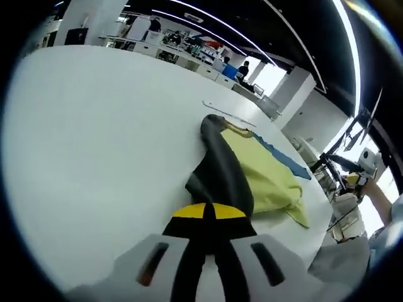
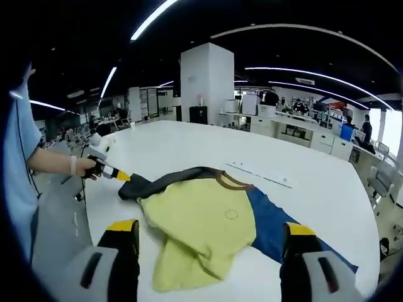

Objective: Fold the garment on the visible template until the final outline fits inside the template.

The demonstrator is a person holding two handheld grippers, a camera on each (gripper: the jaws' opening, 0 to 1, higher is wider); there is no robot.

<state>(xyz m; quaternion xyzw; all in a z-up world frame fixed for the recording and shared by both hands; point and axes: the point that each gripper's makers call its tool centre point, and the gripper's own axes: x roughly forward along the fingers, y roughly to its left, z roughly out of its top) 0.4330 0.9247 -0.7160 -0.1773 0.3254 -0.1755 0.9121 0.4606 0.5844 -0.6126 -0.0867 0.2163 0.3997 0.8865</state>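
Observation:
A shirt with a yellow body [image 2: 208,220], a dark grey sleeve [image 2: 167,179], a blue sleeve [image 2: 274,229] and a brown collar [image 2: 233,181] lies crumpled on the white table [image 2: 189,145]. My left gripper [image 1: 208,211] is shut on the end of the dark grey sleeve [image 1: 220,170], which stretches away toward the yellow body [image 1: 267,179]. In the right gripper view that left gripper [image 2: 123,176] shows at the left in a person's hand. My right gripper [image 2: 212,228] stands wide open just over the near side of the shirt, nothing between its jaws. The right gripper [image 1: 356,173] shows far right.
A thin pale strip [image 2: 261,173] lies on the table beyond the collar, also in the left gripper view as a faint line [image 1: 220,108]. The table edge [image 1: 318,233] runs close behind the shirt. Desks, a white pillar [image 2: 204,82] and people stand further back.

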